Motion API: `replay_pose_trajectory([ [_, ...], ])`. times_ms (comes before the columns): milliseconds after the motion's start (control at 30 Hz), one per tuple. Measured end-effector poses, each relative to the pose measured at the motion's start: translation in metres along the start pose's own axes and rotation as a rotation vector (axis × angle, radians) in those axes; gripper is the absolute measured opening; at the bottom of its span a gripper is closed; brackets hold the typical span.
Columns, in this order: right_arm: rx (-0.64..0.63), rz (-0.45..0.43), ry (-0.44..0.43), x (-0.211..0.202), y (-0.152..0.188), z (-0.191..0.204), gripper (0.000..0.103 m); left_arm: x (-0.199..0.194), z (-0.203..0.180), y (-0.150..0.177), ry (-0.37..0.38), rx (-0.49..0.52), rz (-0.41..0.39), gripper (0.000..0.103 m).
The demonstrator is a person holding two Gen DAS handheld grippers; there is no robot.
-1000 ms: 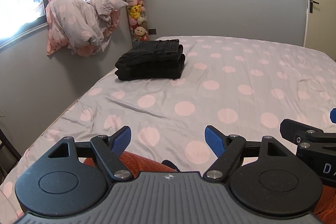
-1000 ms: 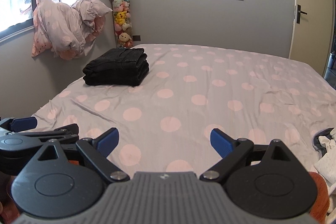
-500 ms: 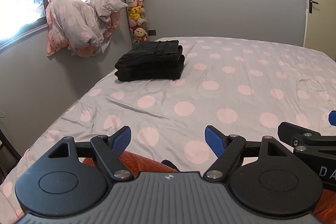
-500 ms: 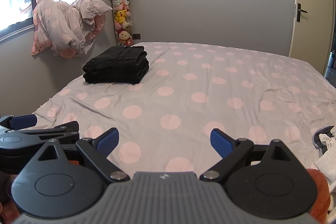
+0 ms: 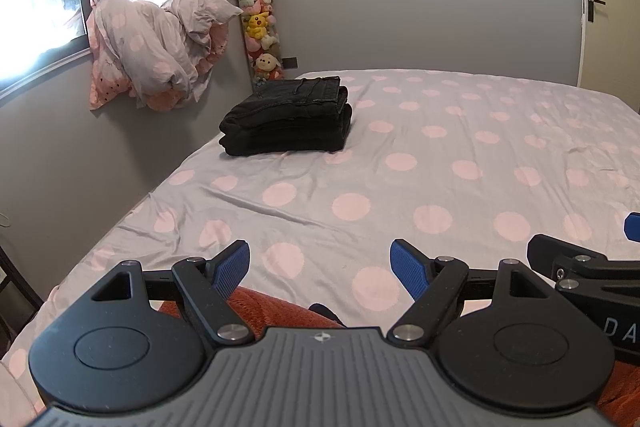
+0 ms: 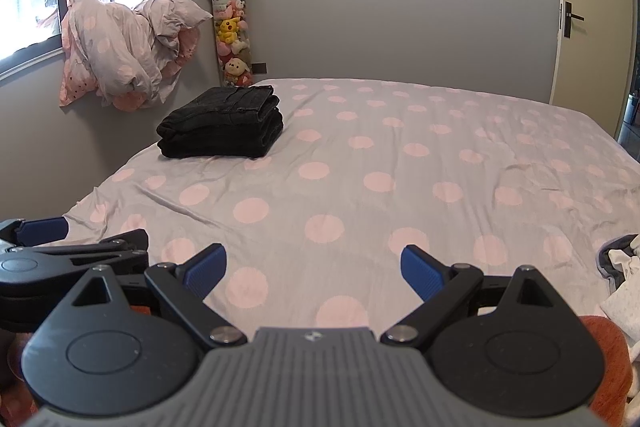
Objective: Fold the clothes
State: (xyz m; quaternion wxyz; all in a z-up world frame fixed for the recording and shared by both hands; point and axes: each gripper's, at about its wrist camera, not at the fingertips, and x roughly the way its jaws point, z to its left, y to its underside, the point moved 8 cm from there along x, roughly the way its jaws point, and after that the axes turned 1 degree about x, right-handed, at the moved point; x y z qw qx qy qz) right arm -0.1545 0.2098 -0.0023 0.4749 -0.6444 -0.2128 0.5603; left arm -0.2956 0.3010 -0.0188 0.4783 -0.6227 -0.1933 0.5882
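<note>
Folded black clothes (image 5: 286,121) far beyond jaws

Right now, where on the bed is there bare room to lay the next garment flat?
The dotted sheet lies bare from the folded black jeans across to its right edge, and forward to both open grippers, left and right. It is crowded at the far left corner, where the jeans sit, and at the near right edge, where loose clothes spill in.
</note>
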Motion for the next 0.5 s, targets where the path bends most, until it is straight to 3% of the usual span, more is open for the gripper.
replay_pose_trajectory([
  [500, 0.003, 0.004, -0.001, -0.0001, 0.0017, -0.0002, 0.095, -0.0022, 0.0019, 0.0000, -0.002, 0.004, -0.012, 0.091],
])
